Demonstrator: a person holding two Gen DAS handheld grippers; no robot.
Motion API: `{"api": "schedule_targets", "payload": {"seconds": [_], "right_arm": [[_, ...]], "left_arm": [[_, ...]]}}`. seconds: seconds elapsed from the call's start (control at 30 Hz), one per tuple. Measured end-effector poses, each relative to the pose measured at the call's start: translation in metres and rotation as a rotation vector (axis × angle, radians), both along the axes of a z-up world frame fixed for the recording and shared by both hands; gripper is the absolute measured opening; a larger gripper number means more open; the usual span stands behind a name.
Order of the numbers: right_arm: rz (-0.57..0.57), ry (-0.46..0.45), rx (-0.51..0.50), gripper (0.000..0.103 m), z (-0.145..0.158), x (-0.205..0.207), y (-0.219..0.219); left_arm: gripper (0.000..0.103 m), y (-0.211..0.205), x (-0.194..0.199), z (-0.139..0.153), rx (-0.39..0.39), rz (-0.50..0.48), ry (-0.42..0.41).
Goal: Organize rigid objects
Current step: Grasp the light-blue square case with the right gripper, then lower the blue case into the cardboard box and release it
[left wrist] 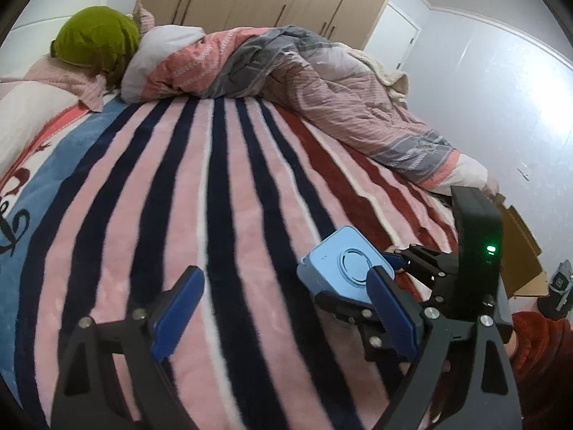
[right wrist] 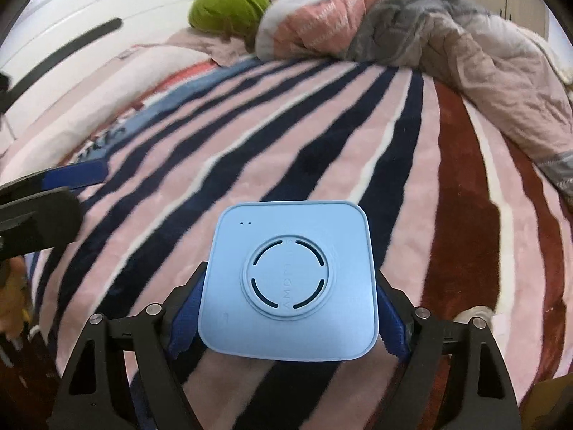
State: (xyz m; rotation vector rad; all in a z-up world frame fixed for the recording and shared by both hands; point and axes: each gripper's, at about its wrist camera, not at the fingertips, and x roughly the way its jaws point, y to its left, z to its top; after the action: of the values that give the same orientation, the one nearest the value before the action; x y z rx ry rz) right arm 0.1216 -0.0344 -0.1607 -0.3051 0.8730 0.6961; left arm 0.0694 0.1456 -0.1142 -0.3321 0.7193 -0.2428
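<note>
Task at an early stage, by my judgement: only one rigid item is in play, a pale blue square box point(right wrist: 290, 286) with rounded corners and a round vented disc on its top face. It sits between the fingers of the right gripper point(right wrist: 286, 317), low over the striped blanket point(right wrist: 322, 136) near the bed's near edge; whether its underside already rests on the fabric cannot be told. The blue pads flank both side walls of the box and appear to be against them, so I read it as pinched across its width, the jaws spread wide only because the box is wide. No tray, bin or sorted group shows in either view, so where it belongs is unknown and the sorting appears still to do. The left gripper point(left wrist: 283, 304) hangs just beside the box, jaws spread apart, nothing between them, one pad in front of the box's corner from its own camera. A rumpled quilt point(left wrist: 322, 82) and green cushion point(left wrist: 96, 36) lie well apart at the far end.
</note>
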Motion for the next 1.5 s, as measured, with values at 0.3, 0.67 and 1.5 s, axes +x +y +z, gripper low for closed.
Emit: {"api": "schedule_targets", "payload": {"seconds": [0.3,0.67,1.5], "right_arm": [[0.124,-0.087,0.163,0.080,0.078,-0.058,-0.033],[0.066,-0.202,0.241,0.080,0.152,-0.092,-0.134],[-0.206,-0.181,0.075,0.087,0.149,-0.051,-0.320]], "left_arm": [[0.089,-0.054,-0.007,0.055,-0.066,-0.169,-0.093],[0.050,-0.171,-0.008,0.131,-0.042,-0.342,-0.206],[0.075,-0.353,0.056,0.136,0.055,-0.517,-0.134]]}}
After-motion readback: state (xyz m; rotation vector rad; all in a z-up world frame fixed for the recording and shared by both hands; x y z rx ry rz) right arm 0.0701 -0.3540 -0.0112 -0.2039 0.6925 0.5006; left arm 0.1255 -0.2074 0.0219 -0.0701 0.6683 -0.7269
